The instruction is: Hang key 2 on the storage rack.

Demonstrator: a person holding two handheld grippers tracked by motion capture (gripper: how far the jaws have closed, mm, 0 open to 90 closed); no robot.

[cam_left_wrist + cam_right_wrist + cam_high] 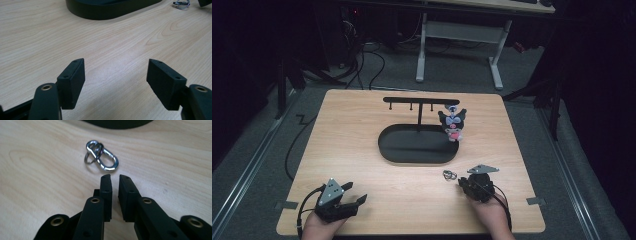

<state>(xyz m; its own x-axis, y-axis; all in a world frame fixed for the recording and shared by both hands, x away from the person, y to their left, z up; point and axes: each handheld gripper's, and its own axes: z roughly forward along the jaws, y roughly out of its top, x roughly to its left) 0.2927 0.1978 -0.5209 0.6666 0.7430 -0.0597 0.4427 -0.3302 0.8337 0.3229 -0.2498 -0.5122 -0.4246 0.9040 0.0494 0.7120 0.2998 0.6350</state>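
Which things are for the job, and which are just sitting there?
For the job:
metal clip, lying just ahead of the right gripper
right gripper, jaws nearly shut

Just sitting there:
black hook stand
plush toy hanging on it
left gripper, open over bare table

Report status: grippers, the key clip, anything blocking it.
Left gripper open, idle over bare table. Right gripper jaws nearly shut, empty, tips just short of the metal clip. Clip lies flat near the black stand; nothing in the way.
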